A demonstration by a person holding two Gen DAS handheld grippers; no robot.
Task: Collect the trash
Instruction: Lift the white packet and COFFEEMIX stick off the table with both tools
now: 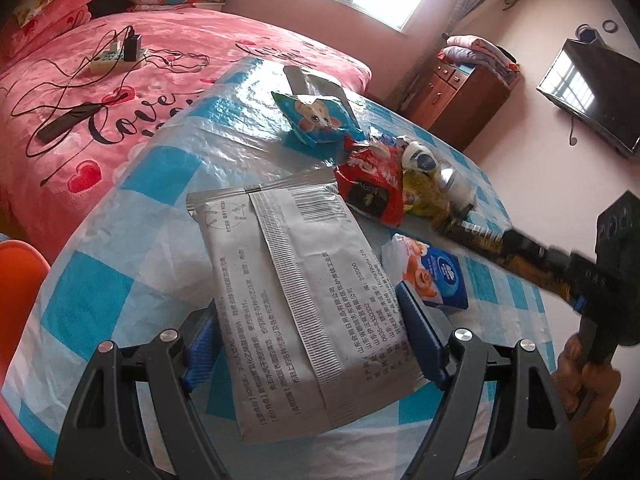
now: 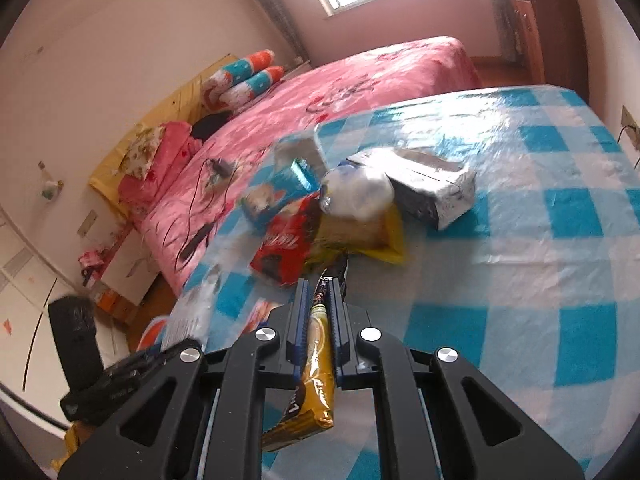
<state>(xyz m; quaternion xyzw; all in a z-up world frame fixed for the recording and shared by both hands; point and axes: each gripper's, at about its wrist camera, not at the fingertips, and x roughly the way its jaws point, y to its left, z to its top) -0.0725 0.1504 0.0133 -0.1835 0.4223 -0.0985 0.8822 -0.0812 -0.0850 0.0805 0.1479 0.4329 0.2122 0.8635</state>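
Note:
A large silver packet (image 1: 288,280) printed with text sits between the blue pads of my left gripper (image 1: 308,308), which is shut on its two long edges and holds it just above the checked table (image 1: 132,264). My right gripper (image 2: 318,288) is shut on a long brown and yellow wrapper (image 2: 316,360), which hangs out behind the jaws. Just past its tips lies a pile of trash: a red wrapper (image 2: 284,248), a yellow bag (image 2: 360,232), a blue snack bag (image 2: 280,188) and crumpled white plastic (image 2: 356,192).
A silver box-like pack (image 2: 436,188) lies behind the pile. A blue tissue pack (image 1: 436,276) rests right of the held packet. A pink bed (image 1: 120,92) with a power strip (image 1: 112,56) and cables borders the table. An orange chair (image 1: 16,272) stands at the left.

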